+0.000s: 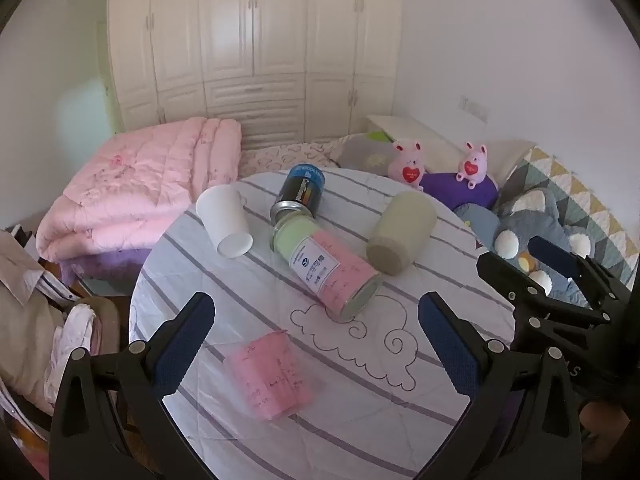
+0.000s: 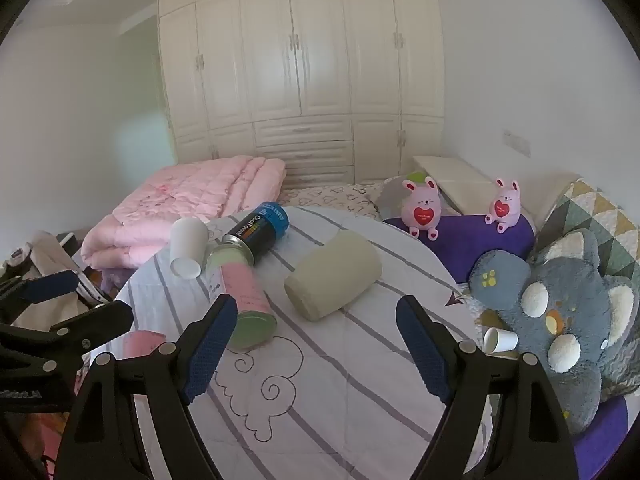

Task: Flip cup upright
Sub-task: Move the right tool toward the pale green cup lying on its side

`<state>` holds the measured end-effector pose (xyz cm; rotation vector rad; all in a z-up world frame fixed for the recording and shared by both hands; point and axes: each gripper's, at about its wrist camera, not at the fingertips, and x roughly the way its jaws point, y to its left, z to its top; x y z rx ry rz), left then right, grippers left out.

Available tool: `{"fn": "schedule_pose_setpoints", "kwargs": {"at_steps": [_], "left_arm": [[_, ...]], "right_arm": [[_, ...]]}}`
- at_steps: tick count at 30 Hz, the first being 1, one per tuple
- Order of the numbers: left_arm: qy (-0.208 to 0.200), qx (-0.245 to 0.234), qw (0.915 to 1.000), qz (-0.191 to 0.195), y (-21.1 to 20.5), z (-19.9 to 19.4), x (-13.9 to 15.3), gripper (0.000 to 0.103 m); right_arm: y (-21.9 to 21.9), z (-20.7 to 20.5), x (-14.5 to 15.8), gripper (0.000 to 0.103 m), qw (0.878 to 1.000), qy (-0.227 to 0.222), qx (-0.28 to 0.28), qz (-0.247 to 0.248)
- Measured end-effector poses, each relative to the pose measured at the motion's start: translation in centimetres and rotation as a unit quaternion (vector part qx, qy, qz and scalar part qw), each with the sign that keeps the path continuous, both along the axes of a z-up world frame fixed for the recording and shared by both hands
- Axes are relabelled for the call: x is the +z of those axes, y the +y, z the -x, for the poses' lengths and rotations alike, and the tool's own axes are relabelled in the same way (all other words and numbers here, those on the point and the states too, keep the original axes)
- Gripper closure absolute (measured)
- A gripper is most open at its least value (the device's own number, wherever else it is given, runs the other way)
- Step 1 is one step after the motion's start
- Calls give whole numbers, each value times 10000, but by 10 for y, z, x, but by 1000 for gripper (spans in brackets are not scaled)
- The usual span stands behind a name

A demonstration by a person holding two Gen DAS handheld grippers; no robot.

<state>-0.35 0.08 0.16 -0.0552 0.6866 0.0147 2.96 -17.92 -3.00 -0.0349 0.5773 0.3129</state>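
Note:
A white paper cup (image 1: 224,220) lies on its side at the far left of the round table (image 1: 400,400); it also shows in the right wrist view (image 2: 187,252). A beige cup (image 1: 402,232) lies on its side at the right, also in the right wrist view (image 2: 334,274). A pink translucent cup (image 1: 272,376) lies near my left gripper (image 1: 316,344), which is open and empty above the table's near part. My right gripper (image 2: 316,344) is open and empty, short of the beige cup. It appears in the left wrist view (image 1: 516,256).
A pink-and-green can (image 1: 326,268) and a black-and-blue can (image 1: 298,196) lie on the table's middle. A pink quilt (image 1: 136,196) is on the bed behind. Plush toys (image 2: 560,320) and a small paper cup (image 2: 498,340) are to the right.

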Motion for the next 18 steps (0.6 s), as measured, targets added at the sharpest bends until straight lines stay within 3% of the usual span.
{"fn": "schedule_pose_setpoints", "kwargs": {"at_steps": [6,18], "left_arm": [[48,-26,10000,16,3,8,-25,0],[266,-20,9996,-29,4,-7,-17,0]], "right_arm": [[5,-1,0,20,10000,12,23,42],[7,-4,-4,20,9999,56,99,19]]}}
